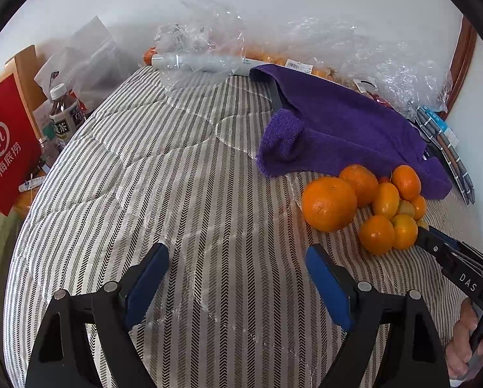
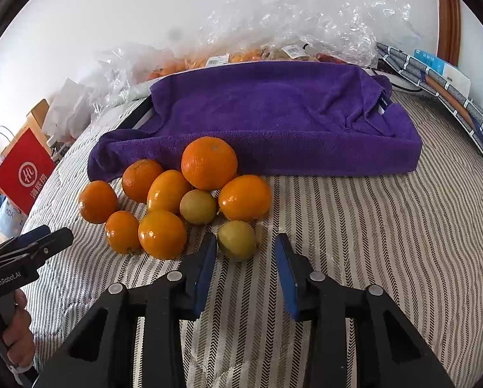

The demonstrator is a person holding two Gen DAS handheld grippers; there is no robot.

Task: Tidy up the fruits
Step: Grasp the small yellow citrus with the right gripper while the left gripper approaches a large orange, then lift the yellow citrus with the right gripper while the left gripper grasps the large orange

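Surface: striped quilt under both grippers, white wall behind
Fruit: a pile of oranges and smaller citrus lies on the quilt, touching the near edge of a purple towel
Green fruit: a yellow-green one lies at the pile's near right; a second one sits inside the pile
Right gripper: right gripper has its blue pads either side of the nearest green fruit; left pad just beside it, a clear gap on the right, so nothing is gripped
Left gripper: left gripper has jaws spread wide over bare quilt, empty, left of the pile
Far side: crumpled clear bags with more orange fruit along the wall
Left edge: a red bag and a tea bottle beside the quilt
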